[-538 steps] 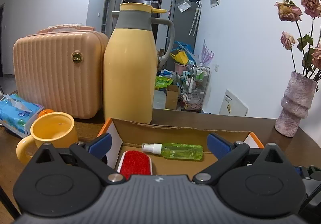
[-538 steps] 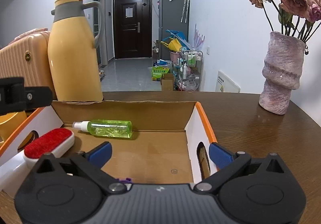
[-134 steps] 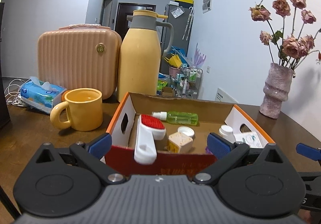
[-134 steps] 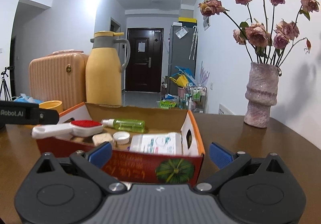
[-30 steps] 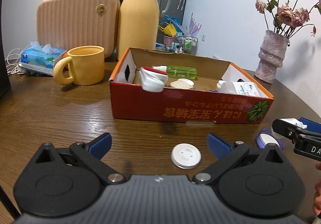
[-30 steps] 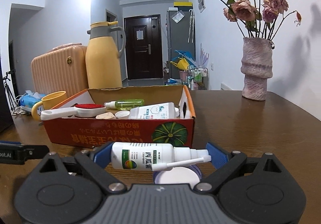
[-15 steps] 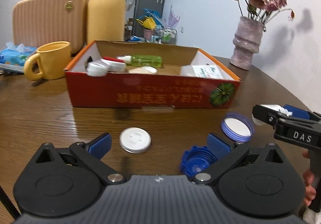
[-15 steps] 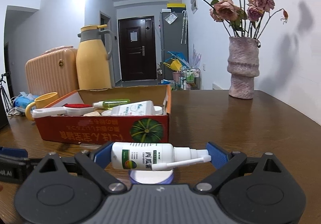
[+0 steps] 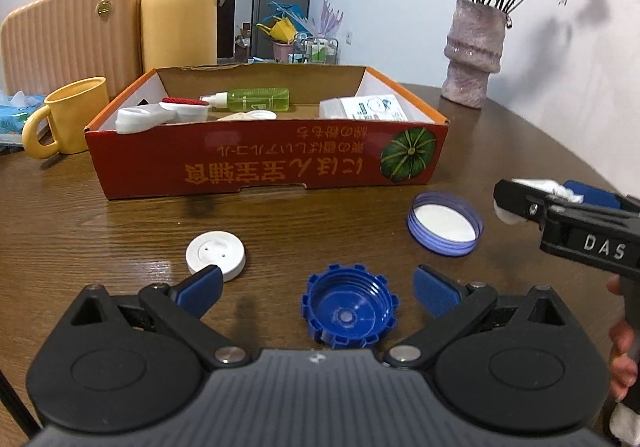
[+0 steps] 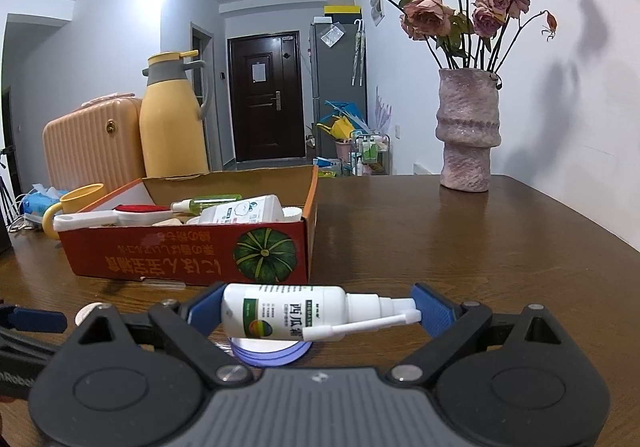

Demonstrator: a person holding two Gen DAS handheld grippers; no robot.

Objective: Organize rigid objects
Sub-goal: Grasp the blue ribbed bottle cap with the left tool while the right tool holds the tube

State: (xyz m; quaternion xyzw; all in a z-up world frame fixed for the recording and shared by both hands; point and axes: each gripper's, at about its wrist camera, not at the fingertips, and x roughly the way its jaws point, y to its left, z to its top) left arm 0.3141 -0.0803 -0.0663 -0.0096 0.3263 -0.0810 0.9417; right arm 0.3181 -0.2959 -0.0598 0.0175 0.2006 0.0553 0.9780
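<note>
Two low wrist views near the table [image 9: 100, 231] – both facing the shared orange box [image 9: 264, 163] [image 10: 188, 251], right view lower.

I see a glossy wood-grain table [image 9: 120, 231], a matt cardboard box [image 9: 264, 163] on it, and beside the box a ridged plastic cap [image 9: 350, 311].

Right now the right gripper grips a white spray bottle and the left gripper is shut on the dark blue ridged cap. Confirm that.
Not quite. The left gripper is open, its jaws apart either side of the dark blue ridged cap lying on the table, per the left wrist view. The right gripper does grip the white spray bottle.
</note>
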